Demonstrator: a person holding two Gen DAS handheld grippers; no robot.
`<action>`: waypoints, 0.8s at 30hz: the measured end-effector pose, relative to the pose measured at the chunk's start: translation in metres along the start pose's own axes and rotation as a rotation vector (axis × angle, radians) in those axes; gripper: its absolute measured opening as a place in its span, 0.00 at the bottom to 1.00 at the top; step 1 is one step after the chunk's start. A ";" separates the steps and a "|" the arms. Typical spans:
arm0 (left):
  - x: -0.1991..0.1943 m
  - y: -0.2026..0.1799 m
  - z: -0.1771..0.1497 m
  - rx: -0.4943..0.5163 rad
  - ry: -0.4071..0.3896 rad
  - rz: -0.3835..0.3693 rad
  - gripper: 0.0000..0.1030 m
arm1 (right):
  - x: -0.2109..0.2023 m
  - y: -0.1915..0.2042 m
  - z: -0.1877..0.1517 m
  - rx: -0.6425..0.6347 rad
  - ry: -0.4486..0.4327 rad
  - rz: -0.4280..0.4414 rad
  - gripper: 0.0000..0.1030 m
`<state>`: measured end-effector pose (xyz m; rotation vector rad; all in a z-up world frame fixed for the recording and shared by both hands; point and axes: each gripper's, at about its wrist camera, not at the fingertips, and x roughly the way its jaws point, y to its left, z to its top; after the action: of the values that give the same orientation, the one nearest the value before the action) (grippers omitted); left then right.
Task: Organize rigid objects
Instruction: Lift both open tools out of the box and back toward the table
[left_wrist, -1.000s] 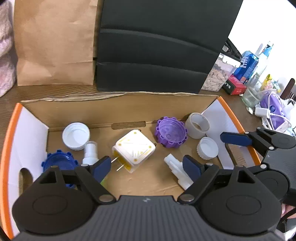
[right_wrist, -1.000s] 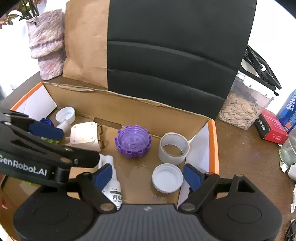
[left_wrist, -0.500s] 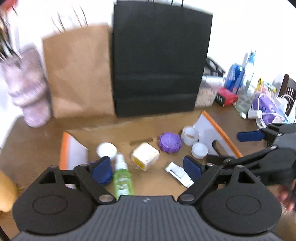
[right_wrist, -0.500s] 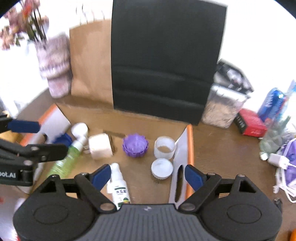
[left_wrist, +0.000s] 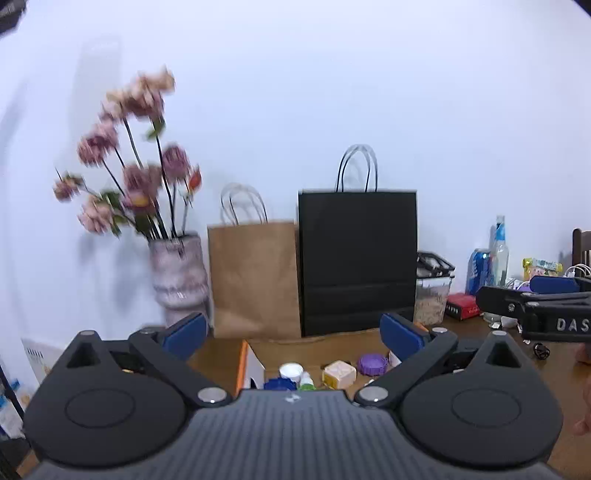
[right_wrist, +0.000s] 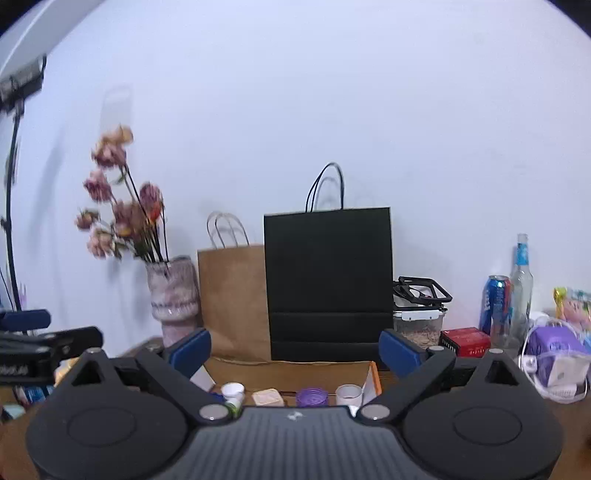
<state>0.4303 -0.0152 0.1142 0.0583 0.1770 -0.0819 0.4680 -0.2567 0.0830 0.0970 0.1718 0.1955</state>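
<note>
Pointing almost level over the cardboard box (left_wrist: 255, 363), the left gripper (left_wrist: 293, 334) and right gripper (right_wrist: 295, 349) have just been opening, jaws wide apart, nothing between them. Inside the box lie a purple cap (left_wrist: 373, 363), white cap (left_wrist: 291, 370) and cream cube (left_wrist: 340, 373).

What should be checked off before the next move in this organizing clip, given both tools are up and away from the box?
1. Left tool empty, jaws wide after just opening: ok.
2. Right tool empty, jaws also just opened: ok.
3. Cardboard box in view, flaps open: ok.
4. Purple cap, cube adapter, white ring and white cap lying inside box: ok.
5. Every item in box: cannot tell, tool body hides the near part.
6. Paper bags upright behind box: ok.
</note>
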 end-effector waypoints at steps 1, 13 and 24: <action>-0.010 0.000 -0.005 -0.016 -0.021 -0.004 1.00 | -0.009 0.000 -0.007 0.019 -0.027 -0.004 0.95; -0.081 0.009 -0.046 -0.041 -0.006 -0.032 1.00 | -0.088 0.007 -0.042 0.030 -0.030 -0.064 1.00; -0.237 0.018 -0.123 -0.065 0.080 -0.099 1.00 | -0.244 0.038 -0.126 -0.035 0.107 0.021 1.00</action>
<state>0.1779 0.0287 0.0368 -0.0116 0.2625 -0.1727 0.2030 -0.2585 0.0025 0.0530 0.2744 0.2247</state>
